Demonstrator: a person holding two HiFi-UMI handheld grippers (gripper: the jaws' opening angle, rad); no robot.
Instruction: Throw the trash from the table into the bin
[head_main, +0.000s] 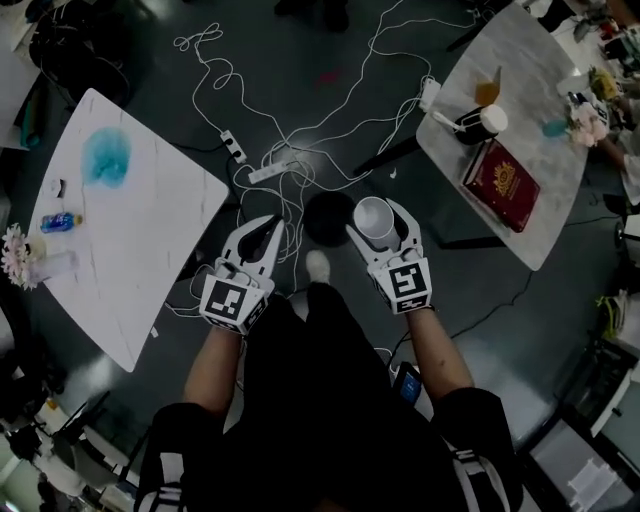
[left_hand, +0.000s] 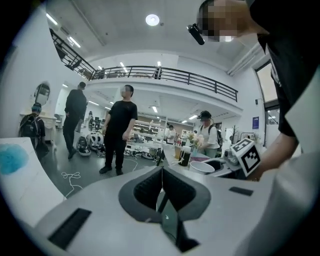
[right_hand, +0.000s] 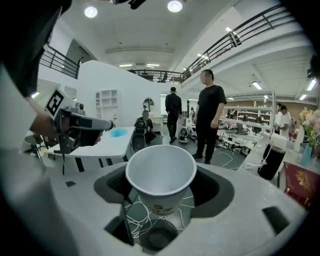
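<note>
My right gripper (head_main: 377, 224) is shut on an upright white paper cup (head_main: 374, 220), held over the floor between two tables. In the right gripper view the cup (right_hand: 160, 178) sits between the jaws, its open mouth up, and a round black bin (right_hand: 157, 235) shows on the floor directly below it. In the head view the bin (head_main: 326, 217) lies just left of the cup. My left gripper (head_main: 270, 228) hovers beside the bin's left edge, jaws closed together with nothing in them. The left gripper view shows its closed jaws (left_hand: 161, 173) and the cup (left_hand: 202, 167) off to the right.
White cables and power strips (head_main: 272, 168) sprawl over the dark floor beyond the bin. The left table (head_main: 150, 250) carries a blue patch (head_main: 105, 157) and a small bottle (head_main: 58, 221). The right table (head_main: 530, 90) holds a red book (head_main: 502, 183) and a dark cup (head_main: 480, 123). People stand farther off.
</note>
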